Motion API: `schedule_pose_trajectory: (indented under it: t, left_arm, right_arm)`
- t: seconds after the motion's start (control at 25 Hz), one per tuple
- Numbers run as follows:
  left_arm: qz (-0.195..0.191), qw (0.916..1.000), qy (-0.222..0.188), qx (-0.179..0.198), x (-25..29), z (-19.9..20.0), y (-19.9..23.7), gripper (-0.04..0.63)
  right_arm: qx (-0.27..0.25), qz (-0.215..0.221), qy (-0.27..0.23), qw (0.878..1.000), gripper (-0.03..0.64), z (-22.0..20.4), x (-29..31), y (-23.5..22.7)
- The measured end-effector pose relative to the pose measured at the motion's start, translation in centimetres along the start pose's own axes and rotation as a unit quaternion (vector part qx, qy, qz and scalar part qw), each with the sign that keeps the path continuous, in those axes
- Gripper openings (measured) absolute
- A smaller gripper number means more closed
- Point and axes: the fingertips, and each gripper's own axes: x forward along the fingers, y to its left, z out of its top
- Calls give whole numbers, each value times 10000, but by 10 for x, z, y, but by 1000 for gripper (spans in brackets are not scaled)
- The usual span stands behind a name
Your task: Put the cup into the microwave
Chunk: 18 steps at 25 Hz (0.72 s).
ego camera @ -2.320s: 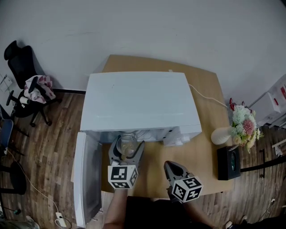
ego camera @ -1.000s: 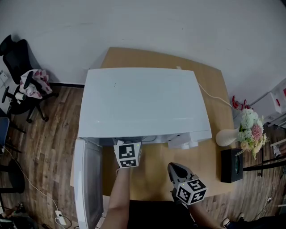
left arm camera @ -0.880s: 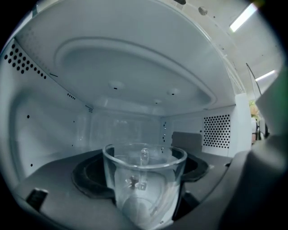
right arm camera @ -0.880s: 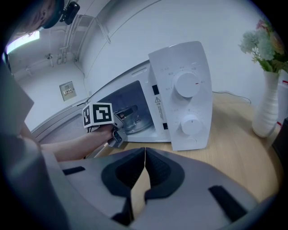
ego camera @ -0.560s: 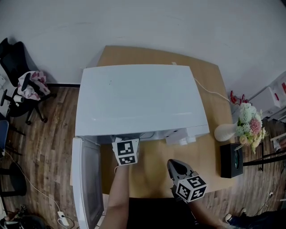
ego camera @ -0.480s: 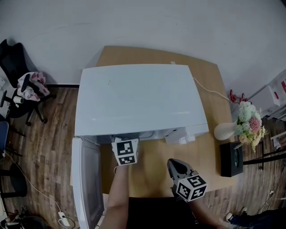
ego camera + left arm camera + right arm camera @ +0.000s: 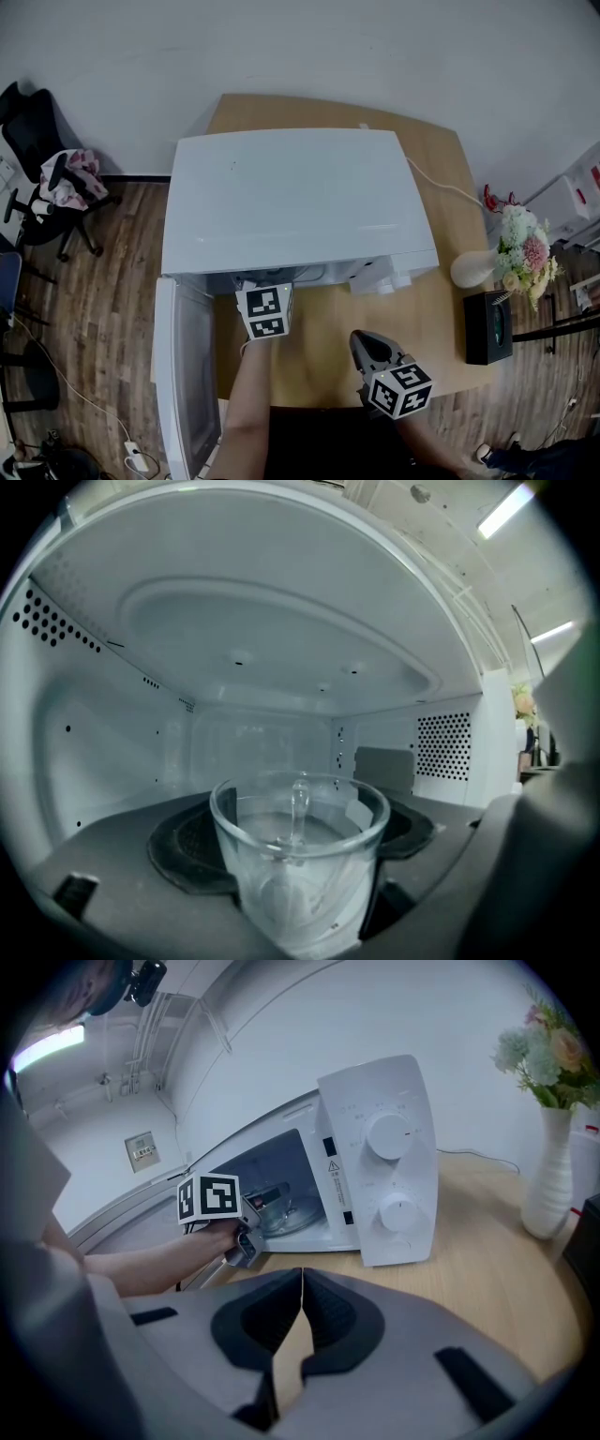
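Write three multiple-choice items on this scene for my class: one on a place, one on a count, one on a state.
1. Where is the glass cup?
A) inside the microwave
B) on top of it
C) between the right gripper's fingers

2. How many knobs does the microwave's front panel carry?
A) one
B) two
C) four

3. How do the right gripper's fingers stand?
A) wide apart
B) clamped on the cup
C) closed together, empty

Answers:
1 A: the left gripper view shows cavity walls around the cup.
2 B: the right gripper view shows one knob above a lower one.
3 C: they meet with nothing between.
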Motion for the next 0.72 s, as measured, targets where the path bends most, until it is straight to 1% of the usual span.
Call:
schedule_pose_trajectory:
  t: [0.2,0.44,0.72]
  left_arm:
    - [-72,10000,-27,-3,1,1,-2,407]
    - [-36,9999,-110,96,-1,6,-3,408]
    - [30,9997,-225,39,-11,17,-4,423]
  right_arm:
    - [-13,18,-35,10000,-5,0,-3,1]
    - [-9,7,-85,10000,-5,-2,-7,2]
    - [-28,30,-183,9998,-5,-1,-12,6]
